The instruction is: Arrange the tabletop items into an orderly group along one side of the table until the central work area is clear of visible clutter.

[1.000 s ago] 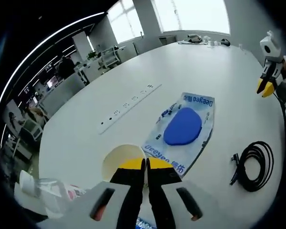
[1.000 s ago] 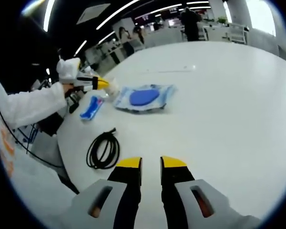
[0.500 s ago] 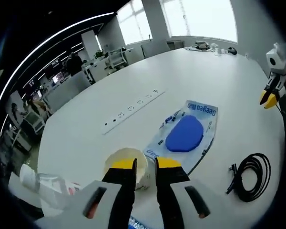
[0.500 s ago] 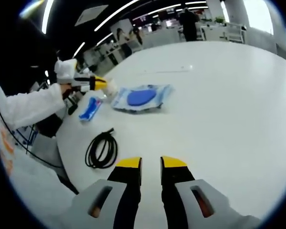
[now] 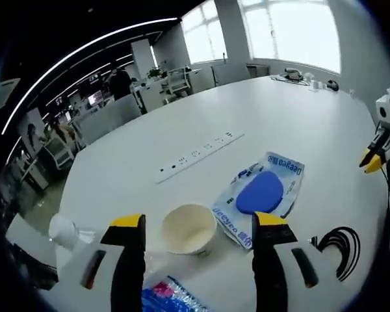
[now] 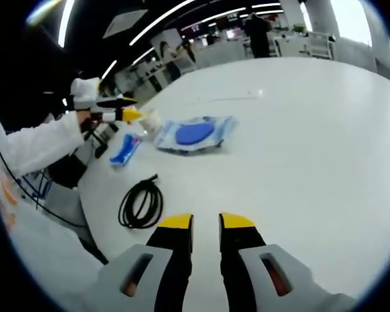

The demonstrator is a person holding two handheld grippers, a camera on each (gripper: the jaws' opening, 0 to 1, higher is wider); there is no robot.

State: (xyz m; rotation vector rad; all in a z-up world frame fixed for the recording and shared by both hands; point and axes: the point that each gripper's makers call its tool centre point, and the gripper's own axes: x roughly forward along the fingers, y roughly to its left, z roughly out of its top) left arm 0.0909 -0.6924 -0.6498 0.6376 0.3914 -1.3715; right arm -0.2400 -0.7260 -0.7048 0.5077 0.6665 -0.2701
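Left gripper view: the left tool [image 5: 199, 231], jaws wide apart and empty, frames a paper cup [image 5: 188, 229] standing free on the surface [image 5: 117, 175] beside a blue-pad packet [image 5: 263, 193]. Right gripper view: the right tool [image 6: 205, 224], jaws narrowly parted, is empty; a coiled cable [image 6: 141, 205] lies apart, so grouping appears unfinished.

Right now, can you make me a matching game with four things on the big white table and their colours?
Things:
1. paper cup
2. coiled cable
3. pad in the clear packet
4. tips of the left tool

Colours:
A. black
B. yellow
C. cream
D. blue

Pairs: 1-C, 2-A, 3-D, 4-B
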